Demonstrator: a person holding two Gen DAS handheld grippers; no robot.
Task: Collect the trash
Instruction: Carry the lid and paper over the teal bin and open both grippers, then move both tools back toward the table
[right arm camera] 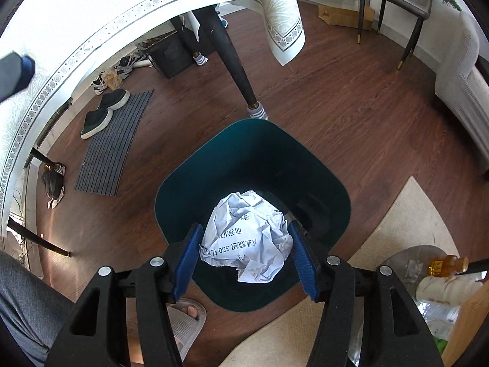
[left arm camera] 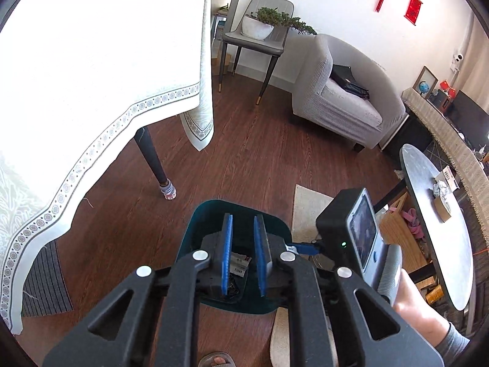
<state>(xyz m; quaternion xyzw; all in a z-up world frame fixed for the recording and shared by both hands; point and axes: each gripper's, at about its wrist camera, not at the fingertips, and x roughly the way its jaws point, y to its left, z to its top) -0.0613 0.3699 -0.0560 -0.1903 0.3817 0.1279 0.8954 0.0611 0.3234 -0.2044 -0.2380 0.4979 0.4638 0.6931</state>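
hovering over the bin (right arm camera: 253, 156) on the wood floor (right arm camera: 336, 98), right gripper (right arm camera: 244, 253) pinching a paper ball (right arm camera: 247, 238) between blue pads (right arm camera: 188, 260), printed text showing on the crumpled sheet. held above the bin mouth, ball not touching the walls. left gripper (left arm camera: 243, 253) also above the bin (left arm camera: 195, 229), pads (left arm camera: 226, 253) spread a little with nothing between them; scraps of trash (left arm camera: 240, 267) lying on the bin bottom below. standing just beyond the bin, a table leg (right arm camera: 235, 70) under a white cloth (right arm camera: 91, 15). lying on a mat (right arm camera: 113, 143) to the left, a pair of shoes (right arm camera: 104, 113). more crumpled paper (left arm camera: 440, 188) sitting on a round table (left arm camera: 428, 214), well apart from the bin. poking in at the bottom edge, a sandalled foot (right arm camera: 188, 313) beside the bin.
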